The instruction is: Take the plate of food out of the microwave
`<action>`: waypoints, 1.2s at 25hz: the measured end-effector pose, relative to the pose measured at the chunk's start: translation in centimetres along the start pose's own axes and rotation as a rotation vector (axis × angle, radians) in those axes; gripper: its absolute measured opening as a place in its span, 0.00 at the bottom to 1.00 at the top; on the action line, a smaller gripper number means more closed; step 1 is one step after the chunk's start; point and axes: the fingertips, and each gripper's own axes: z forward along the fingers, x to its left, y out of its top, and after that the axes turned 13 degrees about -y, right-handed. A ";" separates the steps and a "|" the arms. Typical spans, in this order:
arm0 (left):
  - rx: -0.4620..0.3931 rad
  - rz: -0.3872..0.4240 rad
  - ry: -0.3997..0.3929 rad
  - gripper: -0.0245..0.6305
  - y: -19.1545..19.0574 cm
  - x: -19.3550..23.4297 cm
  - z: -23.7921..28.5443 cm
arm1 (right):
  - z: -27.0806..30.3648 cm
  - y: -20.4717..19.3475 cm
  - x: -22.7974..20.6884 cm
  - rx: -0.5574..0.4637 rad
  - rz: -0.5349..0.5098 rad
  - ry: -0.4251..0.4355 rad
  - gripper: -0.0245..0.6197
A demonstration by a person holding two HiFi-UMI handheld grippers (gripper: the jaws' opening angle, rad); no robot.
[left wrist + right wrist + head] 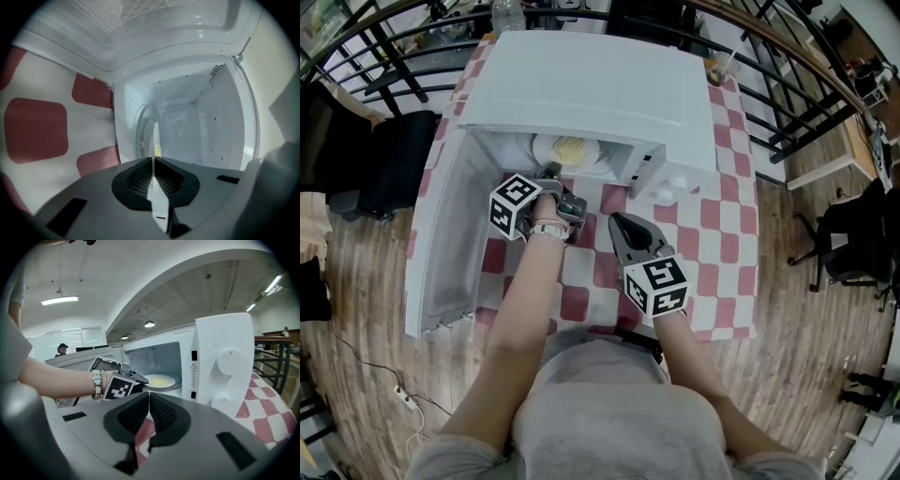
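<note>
Gripping the near rim of the plate (pixel 153 136) edge-on between its pads, the left claw (pixel 153 164) reached just inside the open microwave (pixel 591 94), where the plate and its yellow food (pixel 571 148) sat in the cavity; the grasp looked made and the withdrawal not yet begun. The right claw (pixel 148 401) hung closed and empty over the checked desk (pixel 727 225) in front. Next, a slow, level pull straight out seemed called for, keeping the food from sliding.
</note>
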 end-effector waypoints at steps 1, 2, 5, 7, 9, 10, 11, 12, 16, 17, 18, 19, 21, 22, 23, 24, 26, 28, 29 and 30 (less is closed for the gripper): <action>-0.001 -0.002 -0.012 0.06 -0.1 -0.1 0.0 | -0.1 0.0 0.0 -0.001 0.001 0.002 0.08; -0.003 0.001 -0.025 0.06 -0.3 -0.2 -0.1 | -0.1 0.1 0.0 -0.003 0.002 0.003 0.08; -0.006 0.019 -0.056 0.06 -0.5 -0.9 -0.3 | -0.4 0.5 0.0 -0.020 0.004 0.010 0.08; -0.006 0.026 -0.073 0.06 -0.6 -1.3 -0.5 | -0.7 0.8 0.1 -0.041 0.002 0.011 0.08; -0.011 0.029 -0.090 0.06 -0.9 -1.7 -0.9 | -1.1 1.0 0.0 -0.059 -0.003 0.008 0.08; -0.014 0.029 -0.098 0.06 -1.0 -1.9 -1.2 | -1.3 1.1 0.0 -0.068 -0.006 0.006 0.08; -0.017 0.029 -0.105 0.06 -1.2 -2.1 -1.4 | -1.5 1.2 -0.1 -0.080 -0.009 0.004 0.08; -0.018 0.028 -0.110 0.06 -1.3 -2.2 -1.6 | -1.8 1.4 -0.1 -0.094 -0.011 0.004 0.08; -0.025 0.023 -0.119 0.06 -1.9 -2.7 -2.5 | -2.9 2.2 -0.1 -0.137 -0.017 0.005 0.08; -0.027 0.022 -0.120 0.06 -2.0 -2.8 -2.8 | -3.1 2.3 -0.1 -0.140 -0.016 0.000 0.08; -0.028 0.023 -0.122 0.06 -2.2 -3.0 -3.0 | -3.2 2.5 -0.2 -0.144 -0.013 -0.006 0.08; -0.029 0.025 -0.124 0.06 -2.3 -3.2 -3.3 | -3.4 2.7 -0.2 -0.149 -0.010 -0.010 0.08; -0.031 0.029 -0.131 0.06 -2.5 -3.6 -3.9 | -4.0 3.0 -0.1 -0.161 -0.007 -0.004 0.08; -0.031 0.031 -0.135 0.06 -2.7 -3.8 -4.2 | -4.3 3.2 0.0 -0.166 -0.007 0.004 0.08; -0.030 0.032 -0.138 0.06 -2.9 -3.9 -4.4 | -4.5 3.3 0.1 -0.170 -0.008 0.012 0.08; -0.030 0.033 -0.141 0.06 -3.1 -4.1 -4.7 | -4.8 3.4 0.2 -0.172 -0.007 0.020 0.08; -0.032 0.035 -0.144 0.06 -3.3 -4.3 -5.1 | -5.2 3.5 0.5 -0.177 -0.008 0.031 0.08; -0.035 0.037 -0.147 0.06 -3.4 -4.6 -5.5 | -5.6 3.8 0.6 -0.180 -0.013 0.035 0.08; -0.037 0.037 -0.149 0.06 -3.5 -4.7 -5.8 | -5.8 3.9 0.6 -0.180 -0.015 0.033 0.08; -0.038 0.035 -0.150 0.06 -3.5 -4.8 -6.1 | -6.0 4.0 0.5 -0.180 -0.015 0.028 0.08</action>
